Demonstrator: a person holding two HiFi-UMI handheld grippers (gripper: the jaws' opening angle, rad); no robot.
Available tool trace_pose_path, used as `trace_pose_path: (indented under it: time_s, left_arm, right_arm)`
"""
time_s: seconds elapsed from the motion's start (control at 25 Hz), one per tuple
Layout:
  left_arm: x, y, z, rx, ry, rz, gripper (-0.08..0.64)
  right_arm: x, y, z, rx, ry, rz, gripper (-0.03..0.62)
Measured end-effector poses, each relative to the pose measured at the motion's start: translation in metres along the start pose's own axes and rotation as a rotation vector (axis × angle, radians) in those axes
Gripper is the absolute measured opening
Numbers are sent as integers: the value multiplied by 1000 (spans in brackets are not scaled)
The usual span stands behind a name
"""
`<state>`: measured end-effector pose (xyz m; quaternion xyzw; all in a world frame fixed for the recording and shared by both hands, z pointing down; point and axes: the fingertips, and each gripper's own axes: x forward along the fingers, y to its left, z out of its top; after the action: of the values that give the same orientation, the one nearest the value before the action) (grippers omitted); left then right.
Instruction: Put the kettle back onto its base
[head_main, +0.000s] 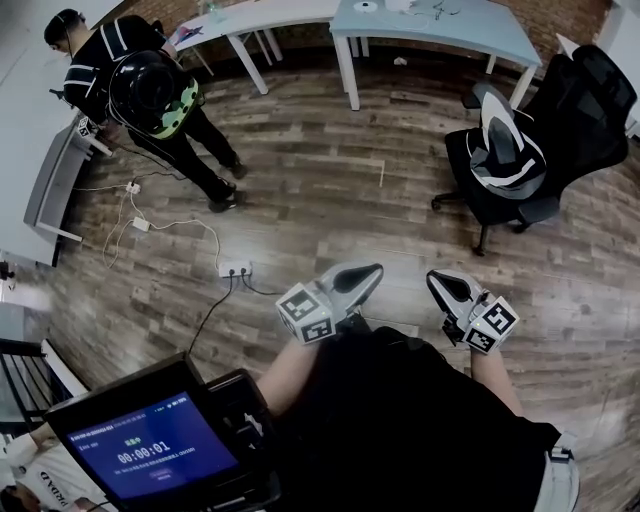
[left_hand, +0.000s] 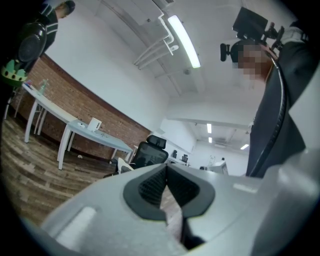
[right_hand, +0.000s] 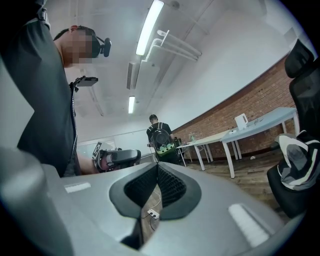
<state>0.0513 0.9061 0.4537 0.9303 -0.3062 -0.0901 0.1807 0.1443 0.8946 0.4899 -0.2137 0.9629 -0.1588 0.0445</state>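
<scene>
Office (white desks (head_main: 480, 30), swivel chair (head_main: 580, 110))

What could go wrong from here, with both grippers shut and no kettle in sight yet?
1. The power strip and its loose cables lie on the floor just ahead: a trip hazard.
2. The office chair at right and another person at left narrow the way.
3. Neither kettle nor base shows in any view, so setting off is guesswork.

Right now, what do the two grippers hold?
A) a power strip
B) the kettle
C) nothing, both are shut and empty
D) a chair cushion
C: the left gripper and the right gripper each show their jaws meeting tip to tip with nothing between them.
</scene>
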Motion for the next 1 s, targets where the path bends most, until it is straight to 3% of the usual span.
trace_pose_path:
  time_s: [0.24, 0.64, 1.0]
  left_arm:
    - [7, 13, -2, -20, 4, -12, 3]
    - [15, 62, 13, 19, 23, -49, 3]
    - [41, 128, 48, 1, 70, -89, 3]
  right_arm:
    - [12, -9, -4, 8, 16, 3, 6]
    - [57, -36, 6, -18, 14, -7, 6]
    - [116, -88, 36, -20, -14, -47, 6]
